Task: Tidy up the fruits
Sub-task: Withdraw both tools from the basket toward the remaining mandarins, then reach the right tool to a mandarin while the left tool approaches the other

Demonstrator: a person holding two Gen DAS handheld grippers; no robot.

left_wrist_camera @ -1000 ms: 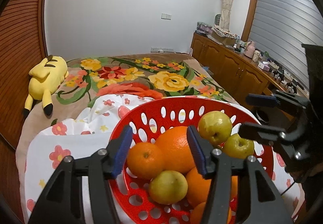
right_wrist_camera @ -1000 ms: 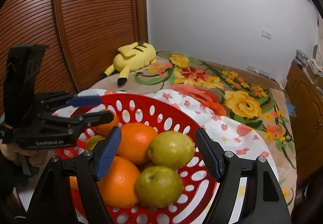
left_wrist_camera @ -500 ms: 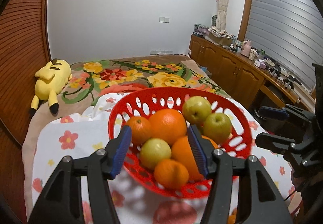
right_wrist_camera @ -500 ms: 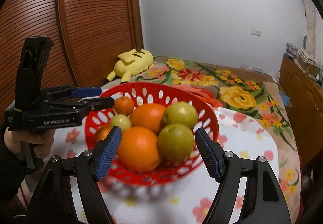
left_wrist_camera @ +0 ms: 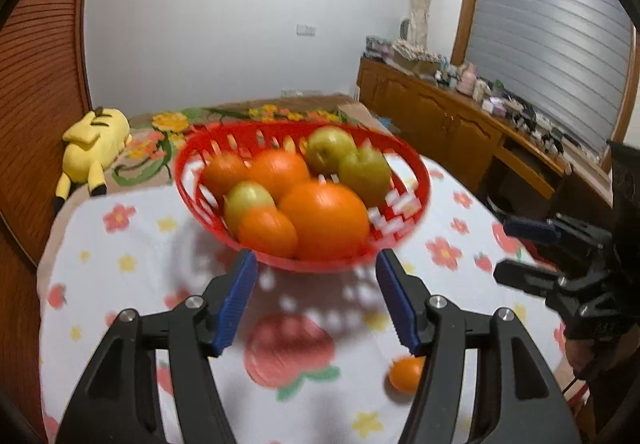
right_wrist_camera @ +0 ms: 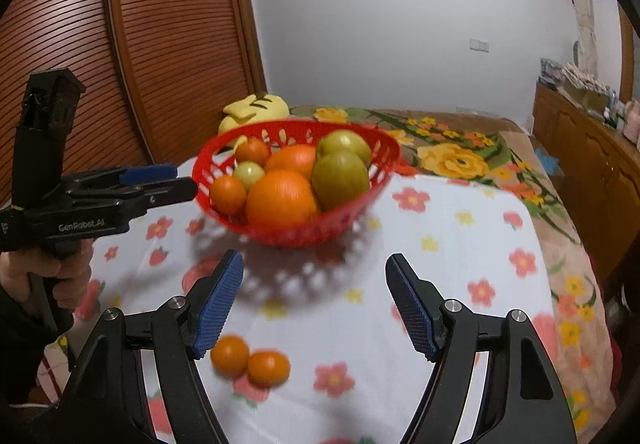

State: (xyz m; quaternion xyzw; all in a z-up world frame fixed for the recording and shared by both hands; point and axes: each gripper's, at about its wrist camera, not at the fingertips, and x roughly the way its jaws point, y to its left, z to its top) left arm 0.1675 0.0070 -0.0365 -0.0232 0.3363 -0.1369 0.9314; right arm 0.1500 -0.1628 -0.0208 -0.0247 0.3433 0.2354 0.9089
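A red perforated basket (left_wrist_camera: 192,180) (right_wrist_camera: 376,188) stands on the flowered tablecloth, holding several oranges (left_wrist_camera: 324,220) (right_wrist_camera: 282,198) and green apples (left_wrist_camera: 364,172) (right_wrist_camera: 340,174). Two small oranges (right_wrist_camera: 230,356) (right_wrist_camera: 268,368) lie loose on the cloth near the front; one shows in the left wrist view (left_wrist_camera: 404,374). My left gripper (left_wrist_camera: 316,304) is open and empty, short of the basket. My right gripper (right_wrist_camera: 314,304) is open and empty, above the cloth to the right of the loose oranges. Each gripper shows from the side in the other's view.
The white flowered tablecloth (right_wrist_camera: 460,284) covers the table. A bed with a flowered blanket (right_wrist_camera: 460,160) and a yellow plush toy (left_wrist_camera: 92,148) lies behind. A wooden cabinet (left_wrist_camera: 460,128) with clutter runs along the right. A slatted wooden door (right_wrist_camera: 168,44) is on the left.
Both grippers have pulled back and up from the basket, still open. The basket now looks farther away and the loose oranges on the cloth have come into view.
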